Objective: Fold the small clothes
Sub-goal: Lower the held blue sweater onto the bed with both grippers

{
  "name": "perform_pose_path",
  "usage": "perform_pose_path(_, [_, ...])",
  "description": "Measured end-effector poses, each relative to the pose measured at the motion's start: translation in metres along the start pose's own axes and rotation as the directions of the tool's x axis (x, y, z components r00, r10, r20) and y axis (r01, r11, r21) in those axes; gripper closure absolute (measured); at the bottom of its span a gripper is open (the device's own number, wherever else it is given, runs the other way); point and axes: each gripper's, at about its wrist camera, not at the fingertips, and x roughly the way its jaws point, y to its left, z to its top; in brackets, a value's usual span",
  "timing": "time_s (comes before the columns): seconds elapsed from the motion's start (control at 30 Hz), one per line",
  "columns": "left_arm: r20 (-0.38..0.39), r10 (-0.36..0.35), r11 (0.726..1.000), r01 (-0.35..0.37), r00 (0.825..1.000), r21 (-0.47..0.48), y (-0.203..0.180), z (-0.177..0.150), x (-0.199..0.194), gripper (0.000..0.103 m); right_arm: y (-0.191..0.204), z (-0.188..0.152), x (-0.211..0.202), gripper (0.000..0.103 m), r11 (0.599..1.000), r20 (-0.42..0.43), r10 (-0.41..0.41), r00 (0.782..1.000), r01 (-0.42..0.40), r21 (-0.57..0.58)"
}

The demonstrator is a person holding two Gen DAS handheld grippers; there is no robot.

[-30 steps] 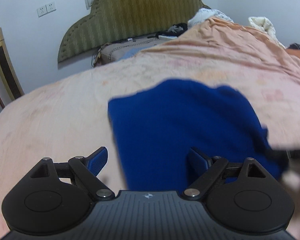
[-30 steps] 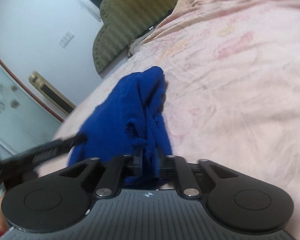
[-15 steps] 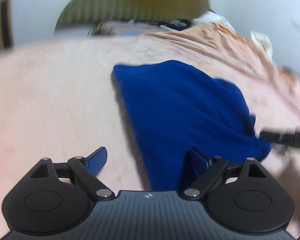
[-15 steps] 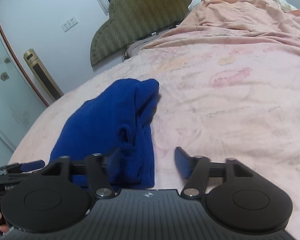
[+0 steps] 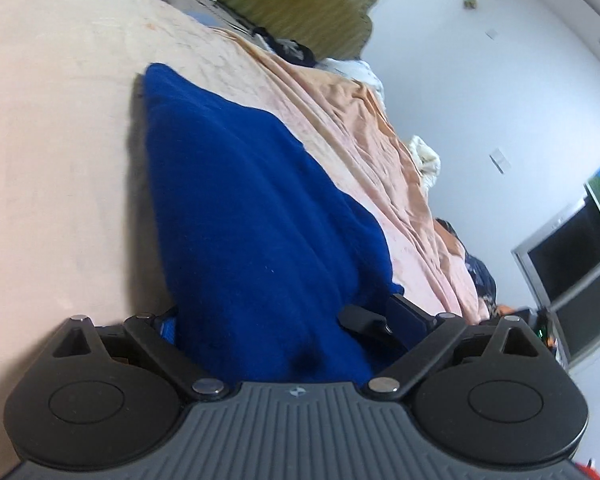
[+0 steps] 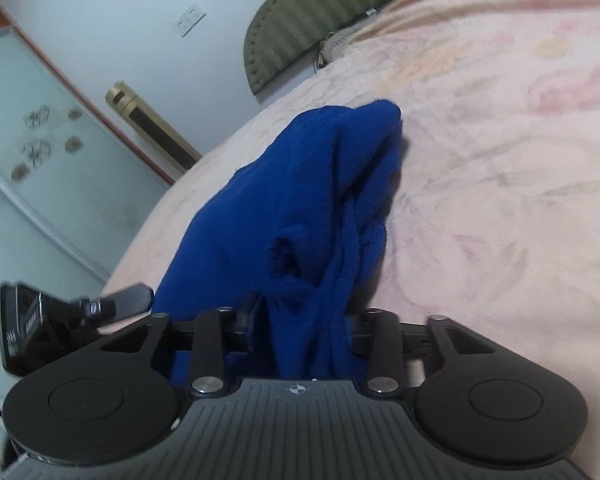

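A small blue knit garment (image 5: 252,216) lies folded over on the pink bedspread (image 5: 52,152). In the left wrist view my left gripper (image 5: 284,320) has its jaws spread wide, with the near end of the garment bunched between them; its fingertips are mostly hidden by the cloth. In the right wrist view my right gripper (image 6: 304,324) is shut on the bunched near edge of the garment (image 6: 312,208). The left gripper (image 6: 112,304) shows at the left of that view, beside the cloth.
A green padded headboard (image 6: 324,4) stands at the bed's far end. An orange blanket (image 5: 364,128) and white bedding (image 5: 424,152) lie along the far side. A gold-framed stand (image 6: 152,124) and glass door (image 6: 32,168) are beside the bed. A dark screen (image 5: 572,256) is at the right.
My right gripper was open half a second ago and has closed on the garment's near edge again. My left gripper has rolled and pushed forward, so the cloth now lies between its jaws.
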Motion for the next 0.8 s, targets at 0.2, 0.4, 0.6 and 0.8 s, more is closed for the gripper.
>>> perform_pose_path(0.2, [-0.041,0.031,0.995,-0.035,0.999,-0.095,0.014,-0.005,0.001,0.089,0.001,-0.007,0.0,0.08,0.994,0.02,-0.008,1.0,0.006,0.111])
perform_pose_path(0.4, [0.007,0.131,0.987,-0.131,0.991,0.095,-0.025,-0.006,-0.028,0.09,0.013,-0.018,-0.012,0.083,0.985,0.008,0.058,0.998,-0.058,0.161])
perform_pose_path(0.6, [-0.072,0.258,0.94,-0.233,0.963,0.251,-0.042,-0.036,-0.037,0.086,0.033,-0.043,-0.026,0.079,0.998,-0.063,-0.044,0.997,0.046,0.038])
perform_pose_path(0.8, [0.002,0.335,0.906,-0.323,0.942,0.272,-0.06,-0.027,-0.061,0.057,0.055,-0.04,-0.066,0.065,0.969,0.081,-0.228,0.97,0.234,-0.074])
